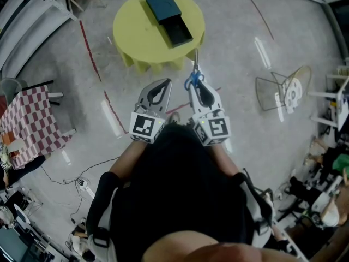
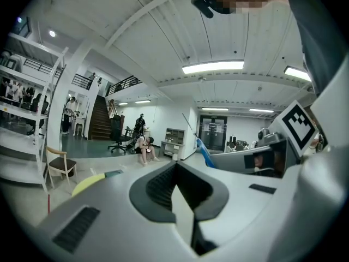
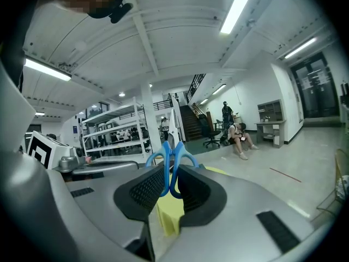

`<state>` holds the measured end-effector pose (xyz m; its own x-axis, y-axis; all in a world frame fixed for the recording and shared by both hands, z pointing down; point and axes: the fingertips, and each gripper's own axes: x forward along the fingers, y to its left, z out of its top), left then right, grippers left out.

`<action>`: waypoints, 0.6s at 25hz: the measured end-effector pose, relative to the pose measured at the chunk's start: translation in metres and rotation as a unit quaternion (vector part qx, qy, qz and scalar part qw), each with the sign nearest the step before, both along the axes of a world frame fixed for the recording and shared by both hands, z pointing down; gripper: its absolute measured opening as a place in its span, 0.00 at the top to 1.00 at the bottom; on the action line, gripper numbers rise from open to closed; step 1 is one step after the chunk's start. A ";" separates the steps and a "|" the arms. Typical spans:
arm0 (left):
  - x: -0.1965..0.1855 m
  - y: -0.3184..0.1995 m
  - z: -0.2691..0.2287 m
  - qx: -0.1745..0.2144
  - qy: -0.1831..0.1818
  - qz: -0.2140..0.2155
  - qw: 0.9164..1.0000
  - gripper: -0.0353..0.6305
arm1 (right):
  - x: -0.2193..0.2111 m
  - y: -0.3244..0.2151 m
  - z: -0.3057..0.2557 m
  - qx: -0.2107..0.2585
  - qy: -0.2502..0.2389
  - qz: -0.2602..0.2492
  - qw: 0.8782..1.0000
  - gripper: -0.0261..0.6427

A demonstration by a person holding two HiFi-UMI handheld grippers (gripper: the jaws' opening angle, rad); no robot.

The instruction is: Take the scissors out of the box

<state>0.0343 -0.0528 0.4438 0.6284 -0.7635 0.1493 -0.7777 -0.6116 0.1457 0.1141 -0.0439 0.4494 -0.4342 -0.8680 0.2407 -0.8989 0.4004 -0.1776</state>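
Scissors (image 3: 166, 172), handles pinched between right gripper (image 3: 170, 185) jaws, blades pointing forward

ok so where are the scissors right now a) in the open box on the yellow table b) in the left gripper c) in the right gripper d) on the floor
C: the scissors are pinched by their blue handles in the right gripper, well away from the box.
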 end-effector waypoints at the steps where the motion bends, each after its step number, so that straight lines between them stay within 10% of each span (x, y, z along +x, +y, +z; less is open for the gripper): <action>1: -0.001 0.001 -0.001 0.001 0.001 0.001 1.000 0.95 | -0.001 0.001 0.000 0.000 0.001 0.000 1.000 0.85; 15: -0.011 0.009 0.001 0.006 -0.001 0.006 1.000 0.95 | -0.010 0.007 0.006 -0.004 0.005 0.002 1.000 0.85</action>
